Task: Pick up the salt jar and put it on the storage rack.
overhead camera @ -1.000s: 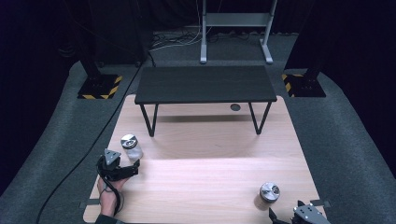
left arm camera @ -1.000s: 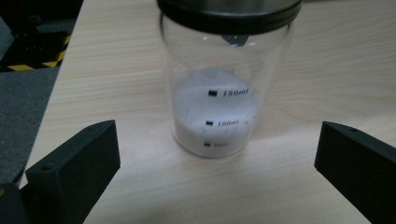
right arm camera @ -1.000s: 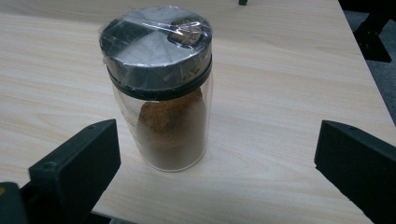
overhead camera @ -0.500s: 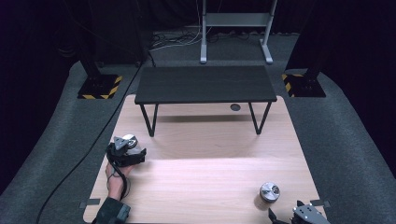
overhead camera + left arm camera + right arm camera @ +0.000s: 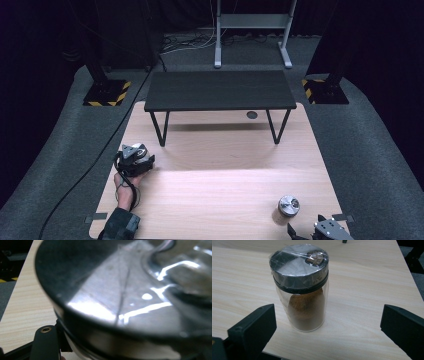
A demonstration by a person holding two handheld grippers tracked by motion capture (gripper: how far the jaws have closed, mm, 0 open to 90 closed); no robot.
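Left gripper [image 5: 136, 159] fingers just closed on a shiny-lidded jar [image 5: 120, 297]; grip near lid, may slip. Right gripper [image 5: 327, 231] fingers open around spice jar [image 5: 300, 287].

No text, brand, number or label can be read anywhere. A small dark patch is seen under the plastic film on the lid of the spice jar [image 5: 300, 287], but its print is too blurred to be made out. Yellow-and-black hazard stripes are carried by the stand bases [image 5: 106, 94] on the floor.
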